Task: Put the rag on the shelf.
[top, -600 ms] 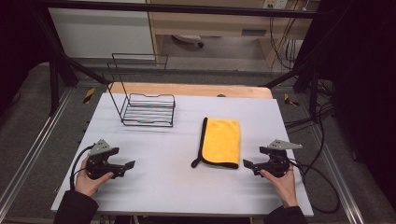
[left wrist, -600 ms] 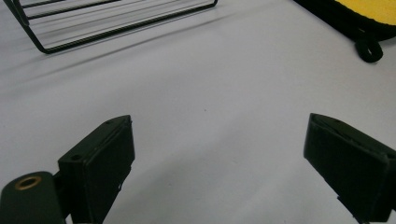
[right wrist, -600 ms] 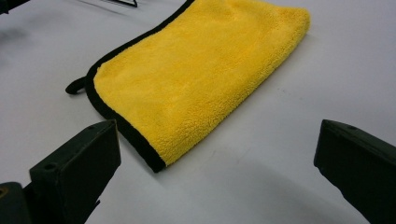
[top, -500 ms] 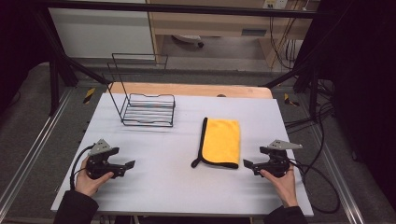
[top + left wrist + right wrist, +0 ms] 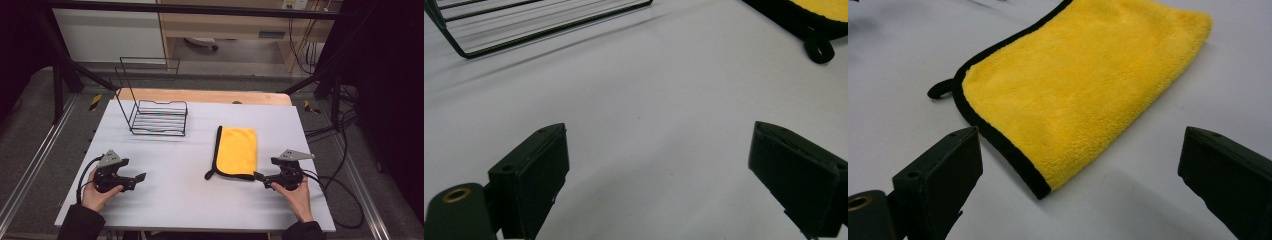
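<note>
A folded yellow cloth (image 5: 236, 151) with a black border lies flat on the white table (image 5: 200, 200), right of centre. Its hanging loop (image 5: 938, 90) sticks out at the near left corner. My right gripper (image 5: 261, 179) rests on the table just right of the cloth's near edge, held by a hand. It is open, and the cloth (image 5: 1083, 85) lies just ahead of its jaws. My left gripper (image 5: 136, 181) rests near the front left, also open, with bare table between its fingers (image 5: 531, 175). The cloth's loop (image 5: 819, 50) lies far ahead of it to the right.
A black wire rack (image 5: 159, 117) with a tall back frame stands at the table's back left; its base (image 5: 524, 25) lies ahead of my left gripper. Cables trail from both grippers. A wooden strip (image 5: 200, 96) runs along the far edge.
</note>
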